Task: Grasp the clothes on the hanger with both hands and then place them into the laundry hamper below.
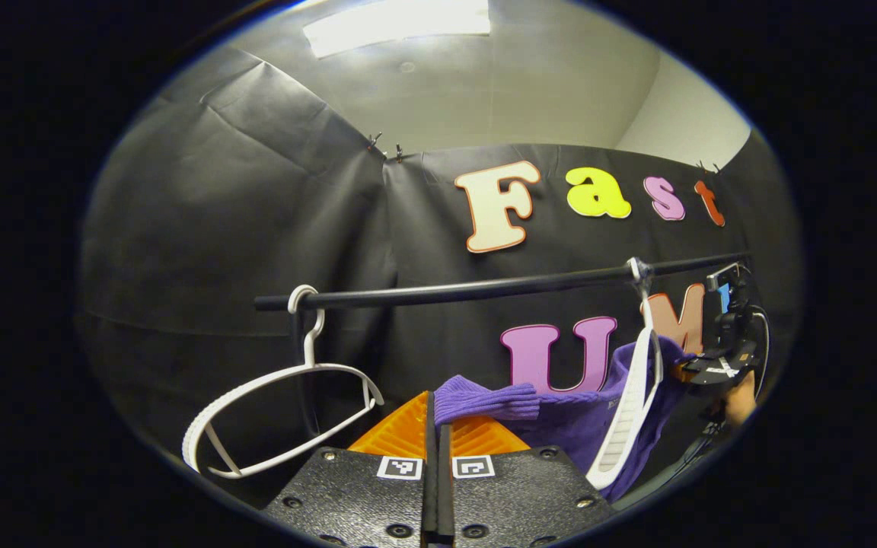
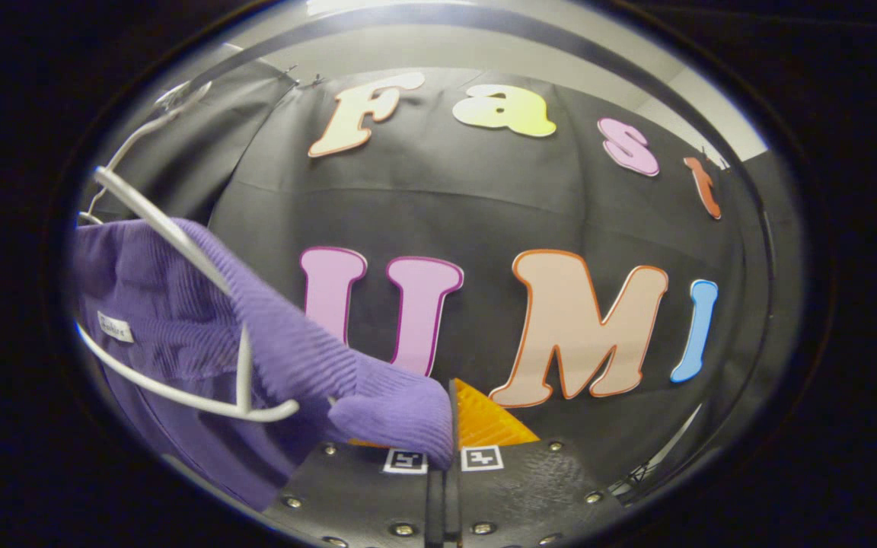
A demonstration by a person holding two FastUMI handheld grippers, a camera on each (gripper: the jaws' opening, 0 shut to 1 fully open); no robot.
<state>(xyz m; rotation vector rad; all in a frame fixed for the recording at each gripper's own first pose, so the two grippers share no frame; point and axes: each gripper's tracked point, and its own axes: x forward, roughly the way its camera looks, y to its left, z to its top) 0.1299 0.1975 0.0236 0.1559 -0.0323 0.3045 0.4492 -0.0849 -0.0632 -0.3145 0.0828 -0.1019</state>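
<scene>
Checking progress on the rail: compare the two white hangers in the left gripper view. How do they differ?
The left hanger is bare; the right hanger still carries the purple sweater. The left hanger hangs near the rail's free end and shows its loop broadside; the right hanger hangs farther along and shows nearly edge-on. Both are white plastic, hooked over the same black rail.

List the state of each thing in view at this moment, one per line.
Purple garment: hanging on its hanger, pinched at both ends.
White hanger: on the rail, carrying the garment.
Second white hanger: on the rail, bare.
Rail: holding both hangers.
Left gripper: shut on the garment.
Right gripper: shut on the garment.
</scene>
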